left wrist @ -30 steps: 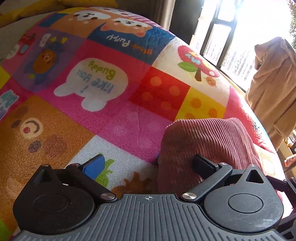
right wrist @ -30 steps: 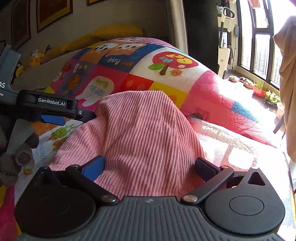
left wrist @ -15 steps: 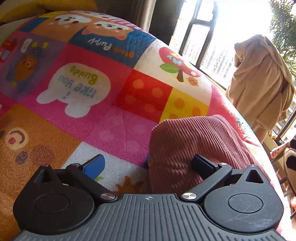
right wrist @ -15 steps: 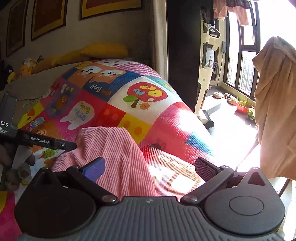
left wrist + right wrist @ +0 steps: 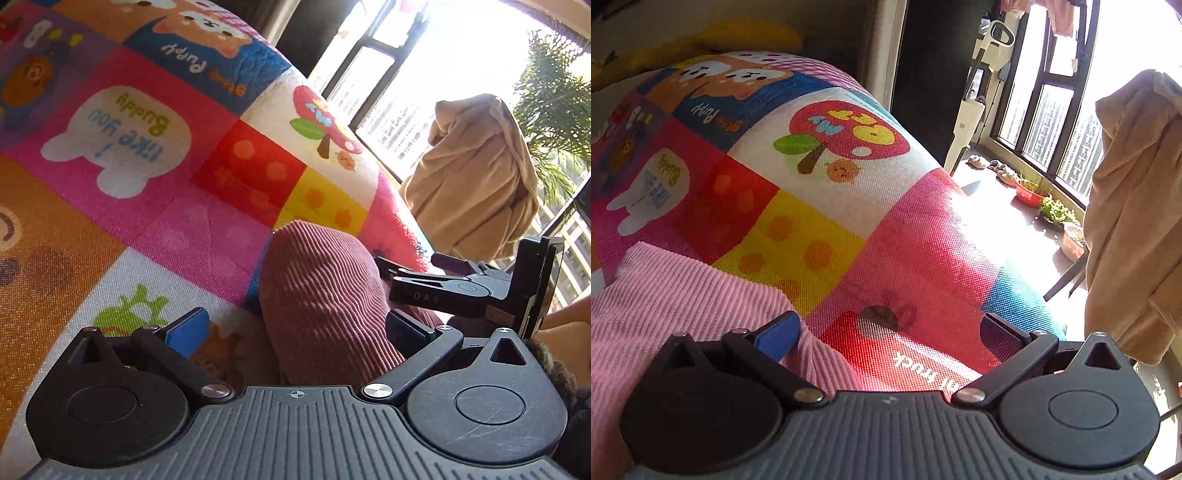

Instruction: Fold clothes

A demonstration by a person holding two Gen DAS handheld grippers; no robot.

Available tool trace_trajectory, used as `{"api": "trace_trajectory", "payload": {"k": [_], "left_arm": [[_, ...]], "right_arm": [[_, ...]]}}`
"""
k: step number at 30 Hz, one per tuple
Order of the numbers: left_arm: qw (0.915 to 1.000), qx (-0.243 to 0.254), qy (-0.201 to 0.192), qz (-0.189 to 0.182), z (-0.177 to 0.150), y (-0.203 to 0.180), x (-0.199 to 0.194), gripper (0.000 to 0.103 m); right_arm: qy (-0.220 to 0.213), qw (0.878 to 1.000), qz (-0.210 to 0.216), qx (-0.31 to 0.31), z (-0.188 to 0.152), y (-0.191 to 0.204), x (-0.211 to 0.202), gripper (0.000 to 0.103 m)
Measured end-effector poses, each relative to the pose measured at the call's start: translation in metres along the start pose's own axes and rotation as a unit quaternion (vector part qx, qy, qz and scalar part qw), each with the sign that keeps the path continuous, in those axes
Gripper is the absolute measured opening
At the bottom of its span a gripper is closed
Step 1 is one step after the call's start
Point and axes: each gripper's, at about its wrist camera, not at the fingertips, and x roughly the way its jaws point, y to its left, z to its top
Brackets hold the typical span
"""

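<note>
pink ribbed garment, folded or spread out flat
Cannot tell fully: the pink ribbed garment is bunched into a raised hump on the quilt, not spread flat.

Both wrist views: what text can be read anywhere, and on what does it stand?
"I like you Buddy", upside down, on the play mat's white bear patch.
"DAS" on the right gripper's black body, in the left wrist view.
Blue puppy patch lettering: second word "Puppy"; first unclear.
Red patch lettering: partly hidden, unreadable.

Both wrist cameras sit low over the patchwork quilt [image 5: 155, 221], facing the window [image 5: 1056, 122], sharing its mushroom patch.
</note>
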Motion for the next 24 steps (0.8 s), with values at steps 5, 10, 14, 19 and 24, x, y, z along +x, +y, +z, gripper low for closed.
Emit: {"api": "trace_trajectory", "payload": {"k": [5, 10, 14, 19, 24], "left_arm": [[0.9996, 0.005, 0.022, -0.014, -0.005, -0.009, 0.019, 0.103], [0.9972, -0.007, 0.024, -0.07, -0.003, -0.019, 0.027, 0.103], [0.992, -0.028, 0.012, -0.123, 0.004, -0.021, 0.021, 0.103], [0.9953, -0.025, -0.027, -0.089, 0.023, -0.001, -0.005, 0.103], [0.9948, -0.091, -0.045, -0.011, 0.034, 0.065, -0.031, 0.103]], "right_arm": [[-0.039, 0.999, 0.01, -0.032, -0.016, -0.006, -0.043, 0.103], [-0.016, 0.998, 0.035, -0.055, -0.046, 0.004, -0.064, 0.103], [-0.028, 0.997, 0.018, -0.063, -0.048, 0.026, -0.068, 0.103], [-0.042, 0.994, 0.054, -0.087, -0.026, 0.072, -0.059, 0.103], [-0.064, 0.985, 0.099, -0.126, 0.001, 0.136, -0.045, 0.103]]}}
